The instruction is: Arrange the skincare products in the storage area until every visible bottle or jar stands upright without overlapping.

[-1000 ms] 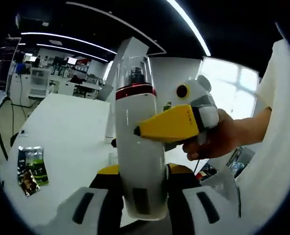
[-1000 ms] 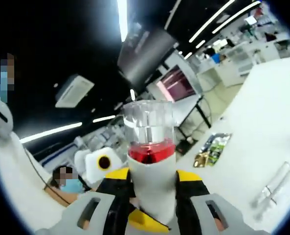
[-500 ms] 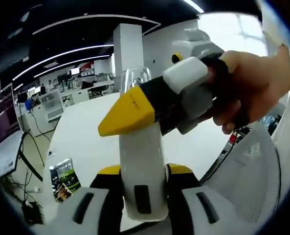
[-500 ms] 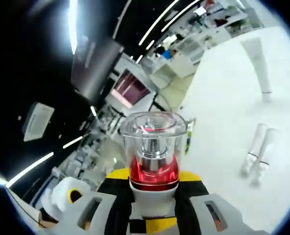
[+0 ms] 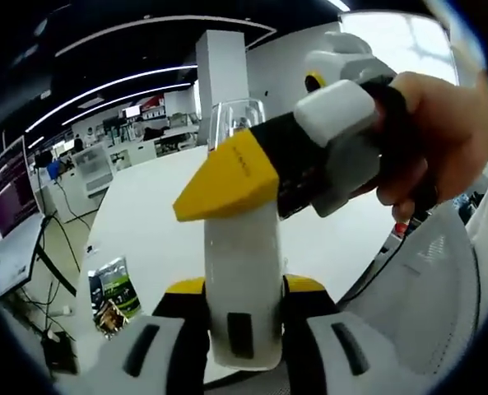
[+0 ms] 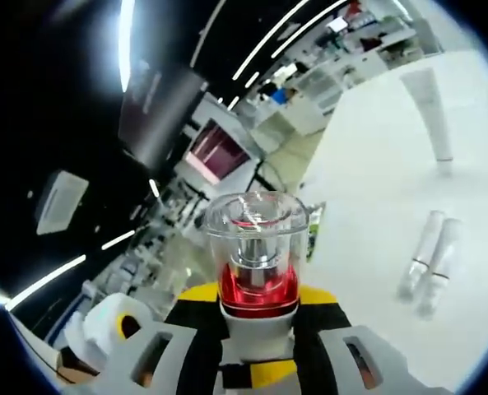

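We are gripping one tall white pump bottle with a red collar and clear plastic cap [image 5: 242, 271] in both grippers at once, held up above the white desk [image 5: 145, 230]. Left gripper [image 5: 242, 329] is clamping its lower body; right gripper [image 6: 257, 337] is clamping just under the red collar. In the left gripper view, a hand [image 5: 437, 140] is holding the right gripper. On the desk we are seeing two slim white tubes [image 6: 431, 263] lying side by side, a white tube standing on its cap [image 6: 431, 111], and a dark printed sachet [image 5: 110, 292].
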Demonstrator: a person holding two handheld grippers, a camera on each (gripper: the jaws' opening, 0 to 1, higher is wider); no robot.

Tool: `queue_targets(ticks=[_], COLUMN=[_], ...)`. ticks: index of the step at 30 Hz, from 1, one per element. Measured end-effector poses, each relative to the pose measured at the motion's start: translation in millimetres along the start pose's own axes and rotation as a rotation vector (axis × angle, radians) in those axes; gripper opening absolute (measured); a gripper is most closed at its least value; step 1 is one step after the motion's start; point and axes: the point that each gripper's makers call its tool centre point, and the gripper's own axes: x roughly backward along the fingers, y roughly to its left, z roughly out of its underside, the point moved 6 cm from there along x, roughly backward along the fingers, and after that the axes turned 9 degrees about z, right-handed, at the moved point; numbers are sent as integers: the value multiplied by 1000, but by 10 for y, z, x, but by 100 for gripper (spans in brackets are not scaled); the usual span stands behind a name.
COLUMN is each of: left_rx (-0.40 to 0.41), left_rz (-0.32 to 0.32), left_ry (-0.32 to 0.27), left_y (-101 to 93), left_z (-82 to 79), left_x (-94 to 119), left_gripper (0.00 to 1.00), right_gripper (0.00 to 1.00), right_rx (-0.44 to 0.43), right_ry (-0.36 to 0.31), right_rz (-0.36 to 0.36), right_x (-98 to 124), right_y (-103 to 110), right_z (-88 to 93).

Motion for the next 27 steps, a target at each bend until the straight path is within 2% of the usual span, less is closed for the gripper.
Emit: queue_targets(ticks=[3, 5, 6, 7, 10, 13, 17, 18, 23, 27], left_rx=[34, 59, 62, 64, 52, 9, -1, -40, -38, -53], left_rz=[14, 21, 21, 20, 26, 7, 3, -5, 12, 16], left_ry=[-9, -19, -19, -18, -30, -65, -88, -94, -116, -165], left_y=[-3, 6, 13, 3, -26, -37, -48, -49, -71, -75], left_z=[-13, -17, -16, -12, -30, -69, -86, -95, -124, -178], left_x=[9, 16, 12, 5, 4, 6, 4, -3, -12, 11], left_gripper=[28, 28, 28, 28, 28, 29, 29, 30, 30, 29], right_gripper=[34, 36, 32, 31, 25, 24, 24, 24, 24, 24], right_rx=[33, 31, 43, 38, 69, 92, 144, 160, 320, 368], right_ry=[11, 12, 11, -17, -15, -28, -44, -45, -61, -74], right_rz=[19, 8, 19, -17, 19, -4, -30, -31, -35, -26], right_x=[-14, 2, 21, 18, 46, 70, 100, 108, 151, 186], right_y=[-41, -21, -32, 22, 2, 12, 24, 29, 64, 57], right_z=[25, 46, 50, 22, 39, 1, -26, -32, -85, -140])
